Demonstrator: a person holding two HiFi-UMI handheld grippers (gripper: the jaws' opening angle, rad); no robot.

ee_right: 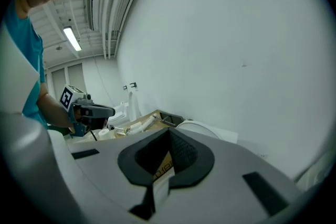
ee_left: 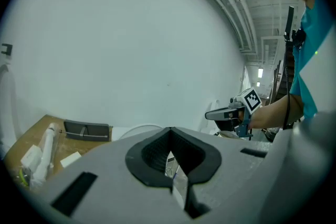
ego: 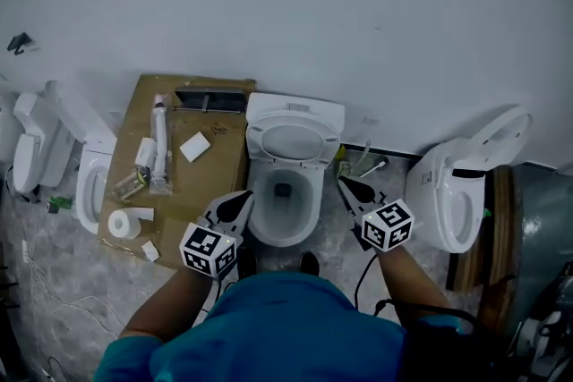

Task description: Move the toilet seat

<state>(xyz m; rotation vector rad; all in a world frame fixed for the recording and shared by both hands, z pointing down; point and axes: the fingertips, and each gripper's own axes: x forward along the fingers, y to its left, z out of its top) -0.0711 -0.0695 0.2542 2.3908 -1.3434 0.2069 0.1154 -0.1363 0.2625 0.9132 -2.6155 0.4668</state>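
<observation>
Below a plain white wall (ego: 358,13), my left gripper (ego: 243,198) and right gripper (ego: 345,184) hang pressed together and empty, flanking the white ceramic toilet (ego: 285,234); its white oval toilet seat (ego: 294,141) stands raised.

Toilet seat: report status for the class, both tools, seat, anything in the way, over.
Left tool shut, empty; right tool shut, empty, flanking the bowl. Toilet seat up against the tank. Nothing between tools and seat.
</observation>
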